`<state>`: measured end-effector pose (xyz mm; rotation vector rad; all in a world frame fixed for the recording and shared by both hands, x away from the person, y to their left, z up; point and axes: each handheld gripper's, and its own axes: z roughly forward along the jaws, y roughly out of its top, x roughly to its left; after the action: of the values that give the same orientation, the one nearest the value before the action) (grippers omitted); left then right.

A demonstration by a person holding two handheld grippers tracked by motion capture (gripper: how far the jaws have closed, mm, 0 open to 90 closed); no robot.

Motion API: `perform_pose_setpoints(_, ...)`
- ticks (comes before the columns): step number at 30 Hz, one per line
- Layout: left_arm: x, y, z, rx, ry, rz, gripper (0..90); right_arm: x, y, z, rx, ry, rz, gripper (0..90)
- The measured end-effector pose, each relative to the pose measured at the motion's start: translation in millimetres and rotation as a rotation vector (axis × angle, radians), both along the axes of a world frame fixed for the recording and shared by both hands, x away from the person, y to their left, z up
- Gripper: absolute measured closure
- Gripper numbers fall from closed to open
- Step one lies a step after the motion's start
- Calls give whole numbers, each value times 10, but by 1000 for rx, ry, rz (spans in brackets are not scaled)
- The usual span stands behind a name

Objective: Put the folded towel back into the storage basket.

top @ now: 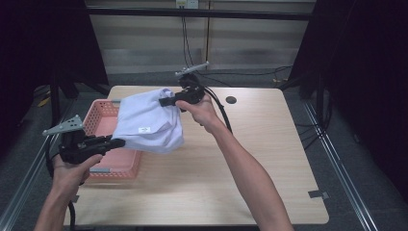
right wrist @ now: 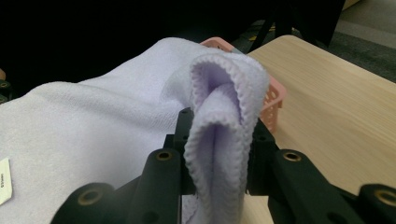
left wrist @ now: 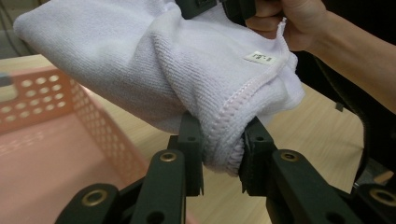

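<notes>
A pale lilac towel [top: 146,122] with a small white label hangs folded in the air, stretched between both grippers above the table's left half. My left gripper [top: 117,143] is shut on the towel's near edge; in the left gripper view the stitched hem [left wrist: 223,140] is pinched between the black jaws. My right gripper [top: 166,101] is shut on the far edge, and a bunched fold of towel [right wrist: 219,140] stands up between its jaws in the right gripper view. A pink perforated basket [top: 103,120] sits under the towel at the table's left.
The light wooden table [top: 250,163] stretches bare to the right and front of the basket. A round cable hole [top: 231,100] lies near the back edge. Black cables trail from the right gripper. Dark curtains flank both sides.
</notes>
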<state>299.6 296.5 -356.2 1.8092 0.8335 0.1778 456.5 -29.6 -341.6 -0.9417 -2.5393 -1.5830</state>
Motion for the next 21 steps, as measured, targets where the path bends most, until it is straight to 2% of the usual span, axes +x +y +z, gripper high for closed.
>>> perform_pose_setpoints(4,-8,220,-1,-3,6,43,740,65,238,-2,-5,11,17,717)
perform_pose_setpoints(6,-28,324,14,-10,2,69,740,83,341,-20,29,15,24,717)
perform_pose_setpoints(9,-55,463,56,9,-6,96,740,106,514,-67,19,26,32,717)
perform_pose_setpoints(14,-100,690,62,-4,2,146,741,128,787,-42,34,28,42,717)
perform_pose_setpoints(16,-112,790,63,15,6,170,741,142,880,-29,32,30,43,718)
perform_pose_setpoints(19,-120,929,27,-3,19,202,741,145,1071,-42,16,35,40,718)
perform_pose_setpoints(21,-123,1010,-30,6,30,221,742,146,1140,-74,15,43,37,718)
